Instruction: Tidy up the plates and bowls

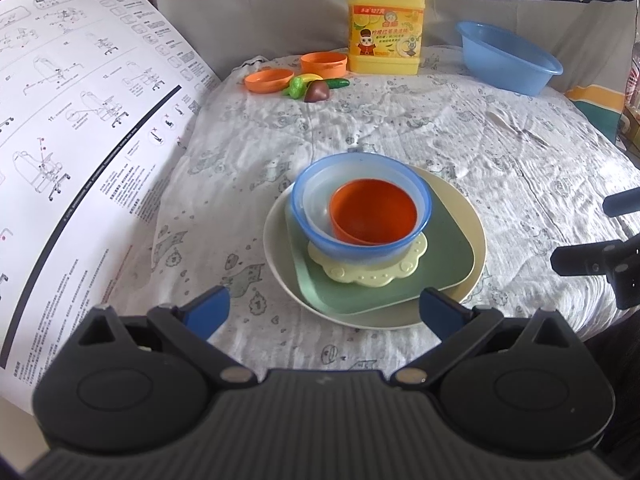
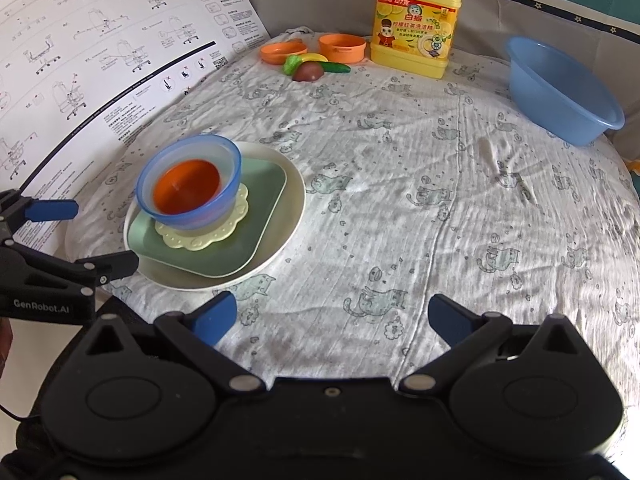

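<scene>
- Cat-print cloth [image 2: 400, 184] spread over the whole table.
- Cream round plate [image 1: 276, 276] near the front, under a green square plate [image 1: 452, 240], a pale scalloped coaster [image 1: 372, 274], a blue bowl [image 1: 316, 236] and an orange bowl [image 1: 372, 210] nested inside.
- Left gripper [image 1: 324, 312] wide open, empty, just short of the stack.
- Right gripper [image 2: 332, 320] wide open, empty, right of the stack.
</scene>
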A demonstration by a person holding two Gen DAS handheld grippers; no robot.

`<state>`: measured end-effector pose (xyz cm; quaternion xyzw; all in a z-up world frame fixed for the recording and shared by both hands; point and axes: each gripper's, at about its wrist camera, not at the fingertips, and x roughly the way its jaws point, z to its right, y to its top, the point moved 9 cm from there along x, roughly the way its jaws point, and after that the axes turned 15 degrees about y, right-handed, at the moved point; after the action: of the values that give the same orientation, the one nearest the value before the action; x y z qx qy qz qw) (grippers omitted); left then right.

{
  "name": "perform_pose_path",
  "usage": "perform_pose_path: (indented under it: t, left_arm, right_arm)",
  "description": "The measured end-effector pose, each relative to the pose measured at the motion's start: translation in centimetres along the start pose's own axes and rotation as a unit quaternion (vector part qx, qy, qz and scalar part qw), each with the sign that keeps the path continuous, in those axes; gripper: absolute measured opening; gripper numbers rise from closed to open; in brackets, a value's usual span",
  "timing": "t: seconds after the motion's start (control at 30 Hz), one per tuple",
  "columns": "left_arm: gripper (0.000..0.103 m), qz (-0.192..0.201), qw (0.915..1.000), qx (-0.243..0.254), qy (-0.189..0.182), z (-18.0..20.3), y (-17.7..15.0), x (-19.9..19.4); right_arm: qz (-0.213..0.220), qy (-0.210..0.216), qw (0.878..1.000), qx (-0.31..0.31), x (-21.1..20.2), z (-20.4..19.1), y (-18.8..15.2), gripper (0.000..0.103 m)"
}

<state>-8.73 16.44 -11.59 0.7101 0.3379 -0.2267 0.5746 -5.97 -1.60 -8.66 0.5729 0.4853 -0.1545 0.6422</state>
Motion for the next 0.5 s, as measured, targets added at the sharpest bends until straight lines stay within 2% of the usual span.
perform_pose_path:
  t: [0.5]
  left_arm:
    - [0.103,-0.010,0.9999,-0.001,-0.010,0.06,0.03,0.44]
  right_arm:
    - [-0.004,-0.003,1.000,0.003,0.14,0.27,-0.05,0.103]
